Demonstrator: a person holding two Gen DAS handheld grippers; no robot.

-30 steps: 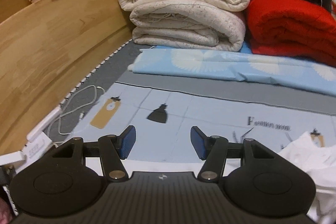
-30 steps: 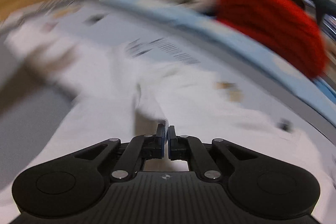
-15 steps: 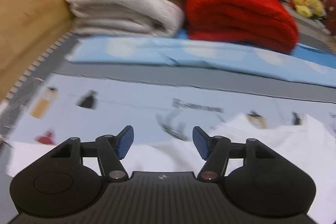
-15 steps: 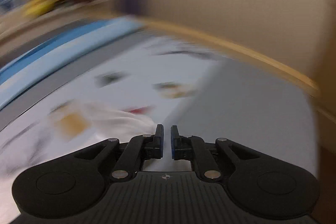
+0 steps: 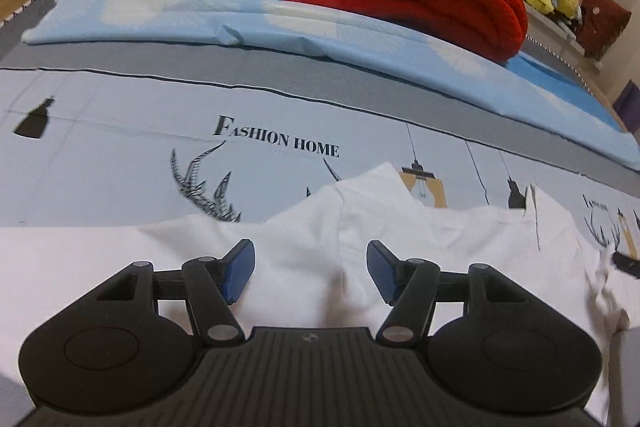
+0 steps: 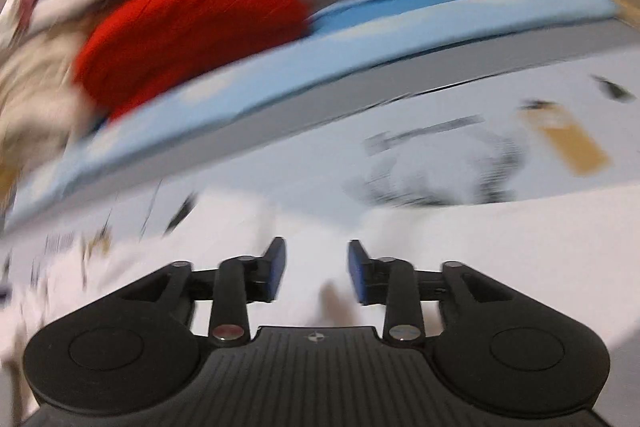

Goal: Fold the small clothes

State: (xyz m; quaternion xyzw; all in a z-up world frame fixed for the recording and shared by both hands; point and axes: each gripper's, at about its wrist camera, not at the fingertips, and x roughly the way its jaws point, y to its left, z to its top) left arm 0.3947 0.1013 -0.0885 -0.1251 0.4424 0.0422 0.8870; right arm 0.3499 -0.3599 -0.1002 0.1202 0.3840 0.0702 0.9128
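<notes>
I am hovering both grippers, left [image 5: 311, 275] and right [image 6: 316, 269], jaws wide and holding nothing, over the white garment [image 5: 420, 235] lying rumpled on the bed [image 5: 120, 147]. I am judging it needs flattening before folding.

Left gripper [image 5: 311, 273], fingers [image 5: 238, 271] spread, over rumpled white garment [image 5: 400, 227] on printed sheet [image 5: 120, 147].

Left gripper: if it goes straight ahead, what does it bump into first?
Probably the rumpled white cotton garment lying just ahead of the open left gripper; depth is hard to judge, though.
</notes>
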